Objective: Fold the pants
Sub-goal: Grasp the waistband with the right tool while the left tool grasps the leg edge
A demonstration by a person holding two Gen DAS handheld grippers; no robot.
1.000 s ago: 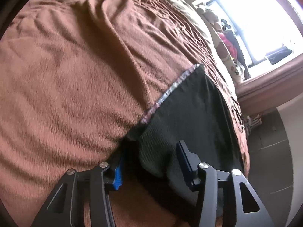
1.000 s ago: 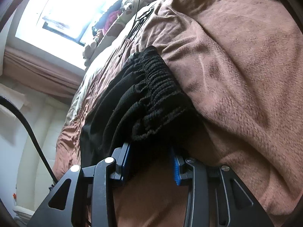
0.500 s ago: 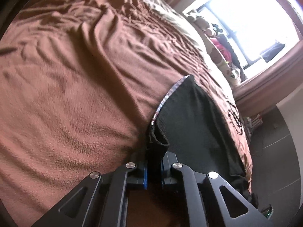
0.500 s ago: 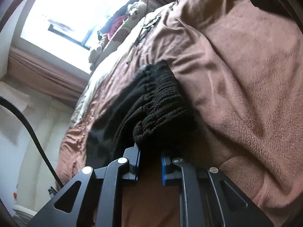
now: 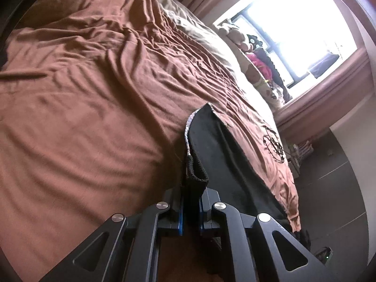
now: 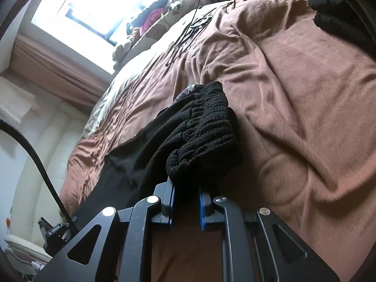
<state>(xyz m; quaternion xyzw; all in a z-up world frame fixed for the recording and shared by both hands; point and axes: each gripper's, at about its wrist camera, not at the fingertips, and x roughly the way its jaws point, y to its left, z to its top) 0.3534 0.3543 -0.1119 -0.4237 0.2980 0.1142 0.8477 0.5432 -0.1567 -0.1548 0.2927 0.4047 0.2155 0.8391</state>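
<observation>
Black pants (image 5: 225, 159) lie on a brown blanket (image 5: 94, 94) that covers a bed. One edge of them carries a patterned stripe (image 5: 188, 127). My left gripper (image 5: 190, 202) is shut on a cuff end of the pants and holds it lifted off the blanket. In the right wrist view my right gripper (image 6: 186, 193) is shut on the bunched, ribbed waistband (image 6: 204, 131) of the pants, which is raised above the blanket (image 6: 293, 94). The rest of the pants hangs between the two grips toward the bed's edge.
A bright window (image 5: 298, 23) with stuffed toys (image 5: 253, 54) on its sill is beyond the bed. A black cable (image 6: 192, 25) lies on the blanket. Another dark garment (image 6: 338, 14) sits at the far right corner. Dark floor (image 5: 333, 188) runs beside the bed.
Both grippers have closed on the pants, the left on the cuff, the right on the waistband. Both have then lifted the fabric and pulled back from the bed.
</observation>
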